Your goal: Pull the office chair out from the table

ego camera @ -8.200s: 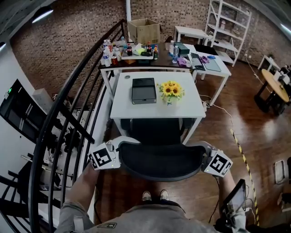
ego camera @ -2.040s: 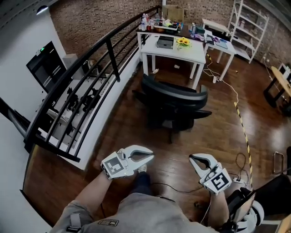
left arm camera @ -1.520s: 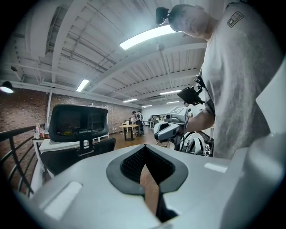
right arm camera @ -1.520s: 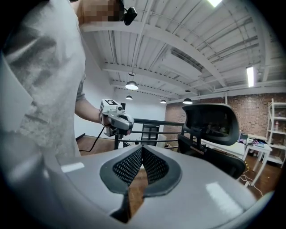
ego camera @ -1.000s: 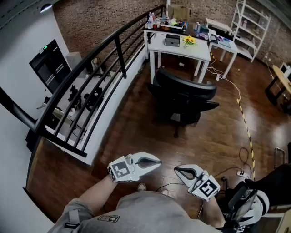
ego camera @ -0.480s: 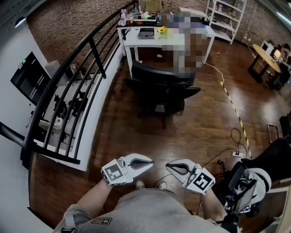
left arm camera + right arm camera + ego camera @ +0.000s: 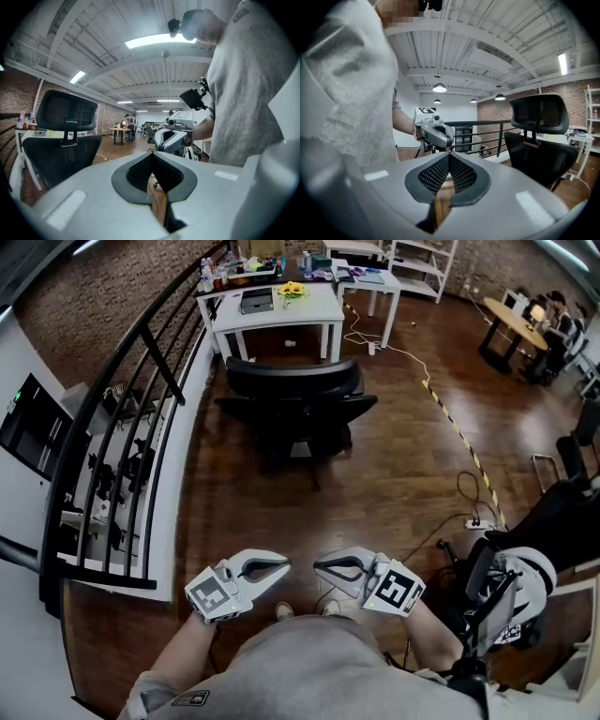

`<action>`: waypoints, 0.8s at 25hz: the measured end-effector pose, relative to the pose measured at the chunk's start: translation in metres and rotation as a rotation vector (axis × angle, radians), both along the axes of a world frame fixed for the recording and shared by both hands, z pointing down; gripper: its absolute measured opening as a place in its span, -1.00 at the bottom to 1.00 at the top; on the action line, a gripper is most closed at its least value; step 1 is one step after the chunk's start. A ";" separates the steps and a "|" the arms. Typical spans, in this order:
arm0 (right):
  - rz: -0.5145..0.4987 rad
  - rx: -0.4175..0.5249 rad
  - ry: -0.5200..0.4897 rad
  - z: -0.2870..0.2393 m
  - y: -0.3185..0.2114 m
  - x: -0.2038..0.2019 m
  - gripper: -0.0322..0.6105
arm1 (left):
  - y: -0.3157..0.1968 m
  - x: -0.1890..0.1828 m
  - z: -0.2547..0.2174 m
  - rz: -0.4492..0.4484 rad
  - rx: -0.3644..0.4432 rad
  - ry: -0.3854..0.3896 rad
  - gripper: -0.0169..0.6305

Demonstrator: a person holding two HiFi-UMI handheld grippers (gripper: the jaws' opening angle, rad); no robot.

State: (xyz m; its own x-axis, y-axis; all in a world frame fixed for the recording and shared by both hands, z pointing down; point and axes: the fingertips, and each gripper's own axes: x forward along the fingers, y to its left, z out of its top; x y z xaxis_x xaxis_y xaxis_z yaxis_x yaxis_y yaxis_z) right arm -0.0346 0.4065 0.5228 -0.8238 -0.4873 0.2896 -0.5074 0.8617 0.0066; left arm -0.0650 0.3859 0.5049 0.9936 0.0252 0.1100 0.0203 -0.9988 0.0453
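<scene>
So the office chair (image 7: 292, 399) is already out from the white table (image 7: 317, 311), sitting on open wood floor (image 7: 394, 484) just in front of it and well away from me. It's upright, back and headrest turned toward the camera, seat side facing the table, and the wide backrest runs roughly parallel to the table's near edge. Only bare floorboards lie between me and the chair. The black railing (image 7: 141, 371) runs close along the chair's left side, and on its right a yellow-black tape line (image 7: 450, 423) crosses the floor, with a power strip (image 7: 476, 521) and loose cables further out. On the table there's a dark box (image 7: 257, 301) and some sunflowers (image 7: 292, 292). The left gripper (image 7: 284, 564) and right gripper (image 7: 319, 565) hang low by my waist, tips pointing at each other, both clenched tight on nothing.
</scene>
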 end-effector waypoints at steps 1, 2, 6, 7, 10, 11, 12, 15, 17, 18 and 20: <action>-0.004 0.005 0.001 0.000 0.000 -0.001 -0.89 | 0.000 0.000 -0.001 -0.004 -0.003 -0.001 -0.94; -0.008 0.009 0.002 0.000 0.000 -0.002 -0.89 | 0.000 -0.001 -0.001 -0.008 -0.005 -0.002 -0.94; -0.016 0.016 0.013 0.000 -0.001 -0.004 -0.89 | -0.001 -0.003 -0.001 -0.019 -0.003 -0.003 -0.94; -0.016 0.014 0.015 0.000 -0.001 -0.004 -0.89 | -0.001 -0.003 -0.001 -0.020 -0.004 -0.003 -0.94; -0.021 0.019 0.014 0.000 -0.001 -0.003 -0.89 | -0.001 -0.001 0.002 -0.022 -0.006 -0.007 -0.94; -0.024 0.022 0.012 0.000 -0.001 -0.003 -0.89 | 0.000 -0.001 0.002 -0.023 -0.005 -0.008 -0.94; -0.026 0.024 0.010 0.000 0.000 -0.004 -0.89 | 0.000 -0.001 0.002 -0.022 -0.003 -0.007 -0.94; -0.027 0.025 0.012 0.000 0.003 -0.004 -0.89 | 0.004 -0.001 0.000 -0.023 -0.003 -0.002 -0.94; -0.030 0.025 0.014 0.000 0.005 -0.004 -0.89 | 0.006 -0.002 0.000 -0.026 -0.003 -0.004 -0.94; -0.031 0.025 0.015 0.000 0.006 -0.004 -0.89 | 0.007 -0.002 0.000 -0.029 -0.003 -0.003 -0.94; -0.033 0.019 0.019 -0.001 0.007 -0.004 -0.89 | 0.008 -0.003 0.000 -0.034 -0.004 0.000 -0.94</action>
State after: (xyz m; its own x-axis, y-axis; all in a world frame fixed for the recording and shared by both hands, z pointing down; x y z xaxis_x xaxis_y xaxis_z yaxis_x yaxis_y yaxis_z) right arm -0.0386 0.4140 0.5222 -0.8341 -0.4654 0.2960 -0.4781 0.8777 0.0327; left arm -0.0680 0.3942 0.5044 0.9939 -0.0086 0.1102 -0.0141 -0.9987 0.0490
